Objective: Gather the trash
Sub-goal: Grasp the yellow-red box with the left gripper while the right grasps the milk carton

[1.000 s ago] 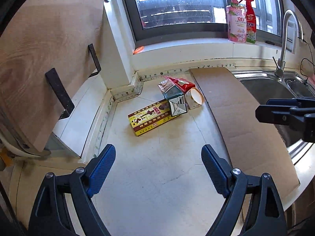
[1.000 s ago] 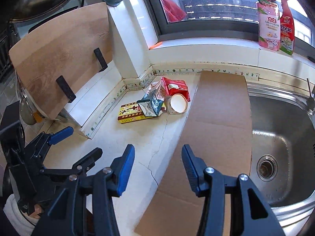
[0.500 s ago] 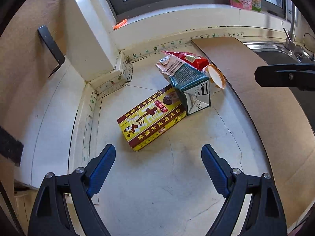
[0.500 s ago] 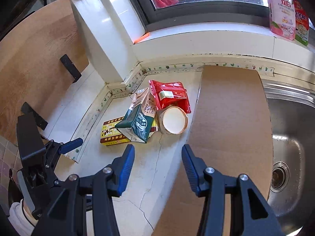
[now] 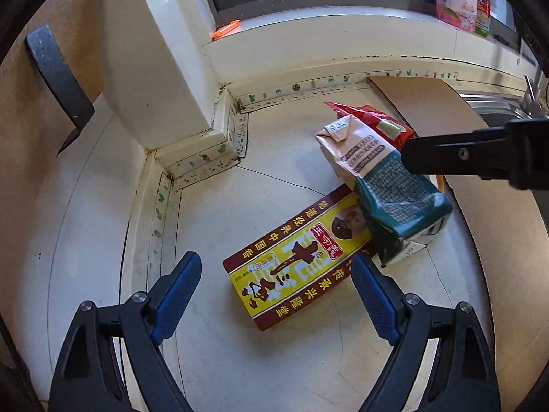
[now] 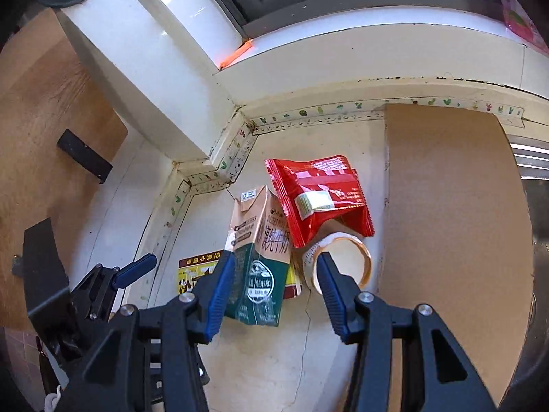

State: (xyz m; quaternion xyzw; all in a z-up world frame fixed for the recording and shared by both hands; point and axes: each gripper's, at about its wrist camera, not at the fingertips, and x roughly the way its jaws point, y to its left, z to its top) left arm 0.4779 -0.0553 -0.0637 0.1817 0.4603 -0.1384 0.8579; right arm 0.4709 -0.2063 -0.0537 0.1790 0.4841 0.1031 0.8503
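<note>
Both grippers open, empty | left (image 5: 276, 295) over box (image 5: 295, 267) | right (image 6: 274, 292) at carton (image 6: 260, 261): straddle squarely, then squeeze

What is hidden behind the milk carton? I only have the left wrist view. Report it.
Observer: A round tan-rimmed roll lies on its side right beside the milk carton, its opening facing the right wrist camera.
Operator: Give me the red wrapper's position.
Observer: The red wrapper lies over the roll's far side, next to the carton's top.
Operator: Report the right gripper's jaws.
Observer: The right gripper is open. The carton's green half shows between its pads, and nothing is clamped.
</note>
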